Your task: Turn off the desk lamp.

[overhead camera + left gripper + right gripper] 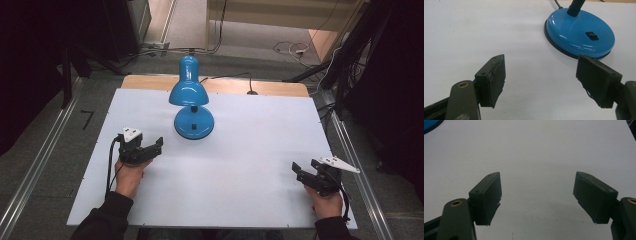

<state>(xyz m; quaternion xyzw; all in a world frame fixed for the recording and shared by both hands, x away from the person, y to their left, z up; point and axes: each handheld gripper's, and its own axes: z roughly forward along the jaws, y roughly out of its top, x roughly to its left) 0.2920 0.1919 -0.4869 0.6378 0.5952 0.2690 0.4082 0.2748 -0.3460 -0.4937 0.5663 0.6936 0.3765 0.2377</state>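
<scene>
Left claw stands wide, jaws parted and holding nothing, at centre left of the high view, aimed toward the glossy blue metal desk lamp. That lamp stands upright on the white rectangular surface at upper centre of the high view, apart from both claws. In the left gripper view its round blue base sits at upper right, just beyond the right-hand jaw and not touching it, with a small black rocker switch on top.

Right claw is likewise wide and holding nothing, at lower right of the high view, well apart from the lamp.

Judgement: the step in hand is the left claw's approach to the lamp base. The next move calls for closing the remaining gap, toward either the switch or the base rim.

No brand, label or legible writing found on the lamp or surface.
</scene>
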